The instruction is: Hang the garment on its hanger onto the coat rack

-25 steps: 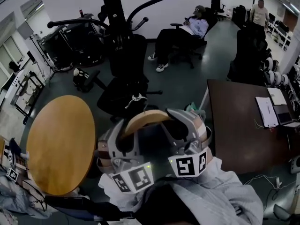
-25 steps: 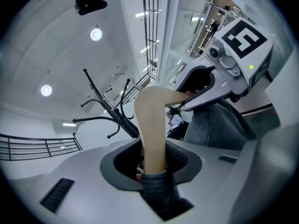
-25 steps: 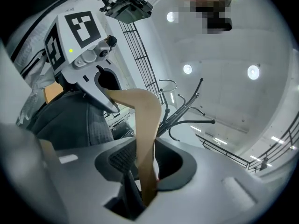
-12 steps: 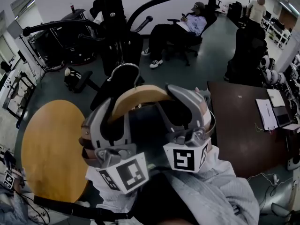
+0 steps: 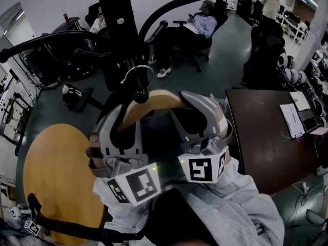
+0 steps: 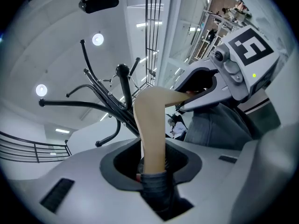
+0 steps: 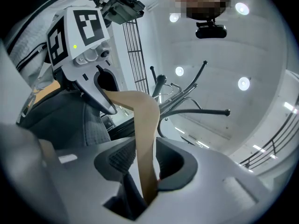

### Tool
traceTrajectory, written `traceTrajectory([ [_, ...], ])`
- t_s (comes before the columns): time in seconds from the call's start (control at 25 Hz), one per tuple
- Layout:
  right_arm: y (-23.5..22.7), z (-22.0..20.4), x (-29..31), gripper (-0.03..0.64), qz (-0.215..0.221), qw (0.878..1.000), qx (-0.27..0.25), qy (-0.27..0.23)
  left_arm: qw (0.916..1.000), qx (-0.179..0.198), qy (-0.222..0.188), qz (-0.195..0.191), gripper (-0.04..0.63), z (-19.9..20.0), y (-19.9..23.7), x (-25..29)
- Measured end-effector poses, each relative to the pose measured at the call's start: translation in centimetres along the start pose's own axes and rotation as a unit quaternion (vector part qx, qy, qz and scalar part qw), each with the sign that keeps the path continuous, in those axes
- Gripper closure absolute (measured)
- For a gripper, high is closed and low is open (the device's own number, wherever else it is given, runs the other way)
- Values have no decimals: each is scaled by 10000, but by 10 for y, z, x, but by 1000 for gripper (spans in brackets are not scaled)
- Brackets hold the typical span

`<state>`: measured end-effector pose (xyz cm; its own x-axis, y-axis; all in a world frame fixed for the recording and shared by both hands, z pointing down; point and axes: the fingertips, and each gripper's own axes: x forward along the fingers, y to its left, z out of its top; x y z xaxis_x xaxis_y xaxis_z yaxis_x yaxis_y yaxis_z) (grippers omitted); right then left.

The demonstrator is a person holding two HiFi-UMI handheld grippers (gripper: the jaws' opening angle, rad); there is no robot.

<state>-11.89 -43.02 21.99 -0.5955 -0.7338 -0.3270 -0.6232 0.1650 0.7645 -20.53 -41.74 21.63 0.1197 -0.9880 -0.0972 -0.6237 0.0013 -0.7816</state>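
Observation:
A wooden hanger (image 5: 154, 102) with a grey garment (image 5: 225, 204) draped from it is held up in front of the black coat rack (image 5: 115, 29). Its metal hook (image 5: 137, 75) sits just above the ball tip of one rack arm (image 5: 141, 94); I cannot tell if it rests on it. My left gripper (image 5: 122, 121) is shut on the hanger's left arm (image 6: 152, 125) together with dark cloth (image 6: 156, 190). My right gripper (image 5: 197, 111) grips the right arm (image 7: 145, 125), which still lies between its jaws as they are opening. Rack arms (image 6: 105, 104) (image 7: 187, 110) spread above both grippers.
A round wooden table (image 5: 56, 178) stands at lower left and a dark desk (image 5: 266, 132) with papers at right. A person (image 5: 197, 27) sits in an office chair behind the rack; another stands far back right (image 5: 270, 4). Black chairs and equipment crowd the floor.
Both grippers have lifted the hanger up and toward the rack. The hook, earlier low and well short of the pole, now sits by a rack arm's tip.

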Motion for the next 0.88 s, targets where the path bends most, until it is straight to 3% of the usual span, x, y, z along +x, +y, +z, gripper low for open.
traceTrajectory([
  [0.2, 22, -20, 22, 488, 368, 9992, 130, 25, 9993, -129, 337, -28, 476, -29, -8, 17],
  [0.48, 43, -43, 32, 486, 517, 9981, 269, 180, 9979, -219, 596, -99, 476, -51, -25, 30],
  [0.88, 48, -40, 36, 495, 352, 9982, 494, 26, 9995, -95, 250, 180, 476, -57, -19, 28],
])
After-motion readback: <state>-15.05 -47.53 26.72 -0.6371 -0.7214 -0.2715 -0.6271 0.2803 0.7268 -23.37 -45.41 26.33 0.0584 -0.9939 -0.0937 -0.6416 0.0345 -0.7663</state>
